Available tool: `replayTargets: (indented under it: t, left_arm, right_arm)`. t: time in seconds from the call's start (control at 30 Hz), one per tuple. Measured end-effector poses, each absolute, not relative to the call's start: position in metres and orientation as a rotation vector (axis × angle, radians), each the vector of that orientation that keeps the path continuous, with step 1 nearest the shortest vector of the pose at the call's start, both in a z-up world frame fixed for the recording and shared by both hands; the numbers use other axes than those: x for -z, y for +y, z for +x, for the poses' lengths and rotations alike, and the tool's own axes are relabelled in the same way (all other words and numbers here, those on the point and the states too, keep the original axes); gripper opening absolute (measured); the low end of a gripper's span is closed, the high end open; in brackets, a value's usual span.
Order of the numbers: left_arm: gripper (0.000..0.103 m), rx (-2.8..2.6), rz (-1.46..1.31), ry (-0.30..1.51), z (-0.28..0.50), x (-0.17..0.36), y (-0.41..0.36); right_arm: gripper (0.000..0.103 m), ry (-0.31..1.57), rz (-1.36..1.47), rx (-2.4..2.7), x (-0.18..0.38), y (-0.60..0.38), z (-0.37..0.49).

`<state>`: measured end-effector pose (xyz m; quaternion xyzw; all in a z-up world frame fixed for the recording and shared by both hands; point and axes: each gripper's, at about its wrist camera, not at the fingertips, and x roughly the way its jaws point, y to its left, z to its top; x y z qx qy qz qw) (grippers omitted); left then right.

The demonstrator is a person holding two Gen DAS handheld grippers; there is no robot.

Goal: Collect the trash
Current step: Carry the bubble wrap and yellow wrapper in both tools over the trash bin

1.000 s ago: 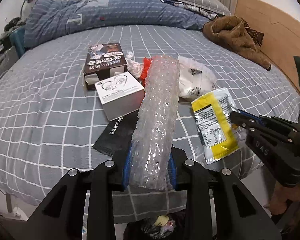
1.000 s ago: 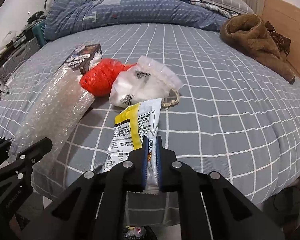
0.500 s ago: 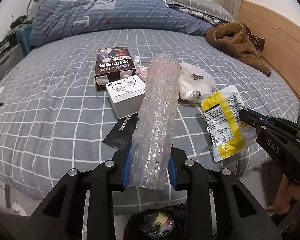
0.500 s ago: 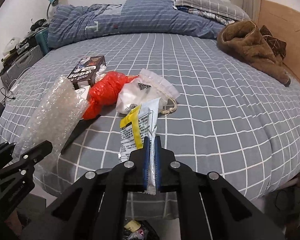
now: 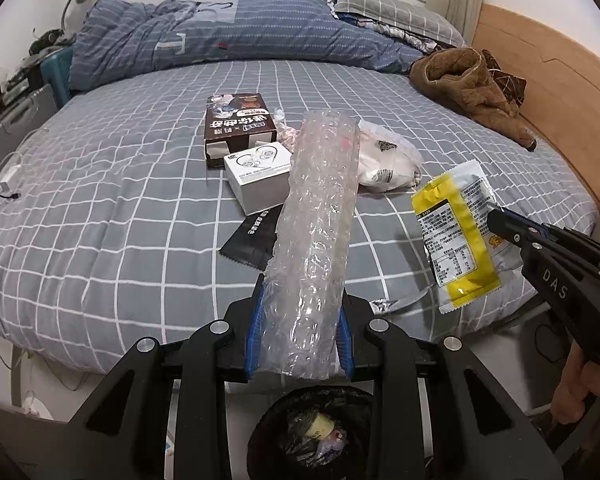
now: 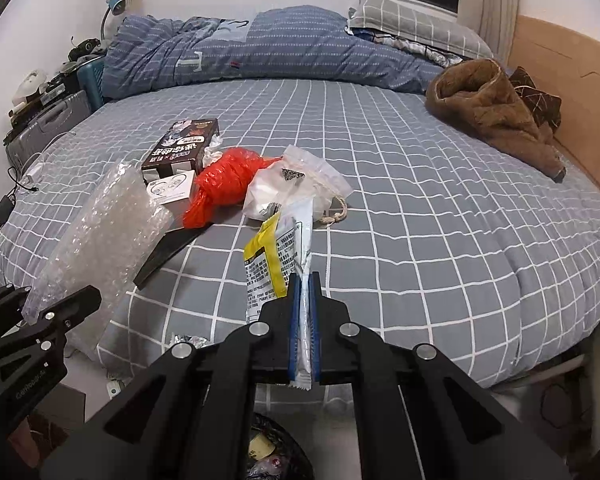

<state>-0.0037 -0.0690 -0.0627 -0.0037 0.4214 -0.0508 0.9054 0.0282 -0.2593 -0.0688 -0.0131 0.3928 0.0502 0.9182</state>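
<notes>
My left gripper is shut on a roll of clear bubble wrap, held in the air off the bed's near edge; the roll also shows in the right wrist view. My right gripper is shut on a yellow and white snack wrapper, also lifted; it shows in the left wrist view. A black-lined trash bin with trash inside sits on the floor below both grippers, partly seen in the right wrist view.
On the grey checked bed lie a dark box, a white earphone box, a red plastic bag, a clear drawstring pouch, a black flat packet and a brown garment. A suitcase stands left.
Both grippers have pulled back and up from the bed with their items. The bin below has come further into view.
</notes>
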Motion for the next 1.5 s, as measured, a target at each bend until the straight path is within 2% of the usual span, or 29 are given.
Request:
replayTargets:
  t: [1.5]
  left_arm:
    - [0.029,0.085,-0.038,0.909,-0.096,0.061,-0.068]
  right_arm:
    - [0.004,0.798,-0.005,-0.112,0.058,-0.254,-0.079]
